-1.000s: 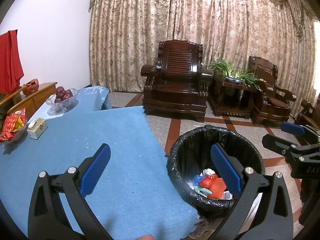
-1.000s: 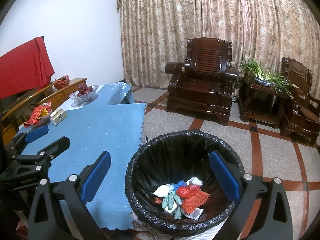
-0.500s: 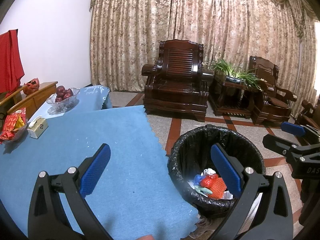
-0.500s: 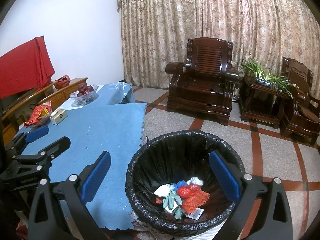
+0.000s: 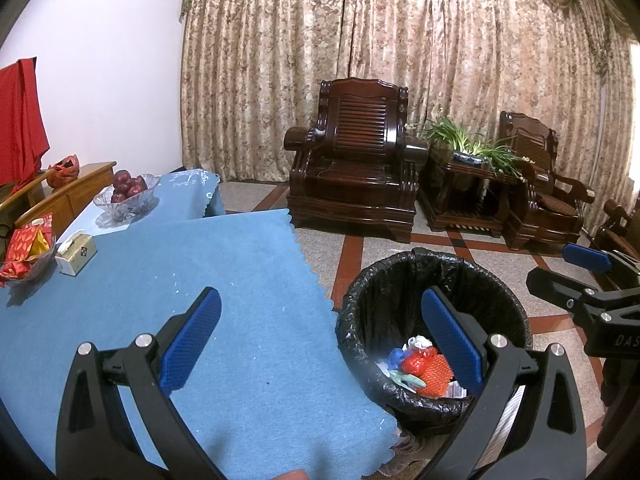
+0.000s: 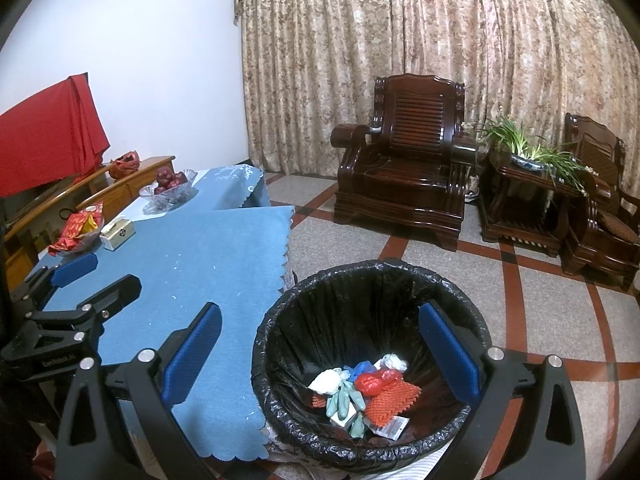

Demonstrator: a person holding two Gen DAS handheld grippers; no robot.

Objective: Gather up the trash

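A bin lined with a black bag [image 6: 372,280] [image 5: 436,264] stands on the floor beside the table's right edge. At its bottom lies trash [image 6: 366,390] [image 5: 420,364]: red mesh, a red lump, blue and white scraps, a pale green glove. My right gripper [image 6: 320,350] hangs open above the bin, nothing between its blue pads. My left gripper [image 5: 322,340] is open too, hovering over the table's right corner and the bin's rim, empty. Each gripper shows at the edge of the other's view: the right gripper [image 5: 588,264], the left gripper [image 6: 76,268].
A blue cloth [image 5: 200,280] covers the table. At its far left sit a small white box [image 5: 76,254], a dish of red packets [image 5: 28,248] and a glass bowl of red fruit [image 5: 128,196]. Dark wooden armchairs [image 5: 356,168] and a plant stand [image 5: 464,176] line the curtain.
Nearly nothing: the left wrist view has drifted very slightly, and both grippers stay open and empty over the table corner and bin.
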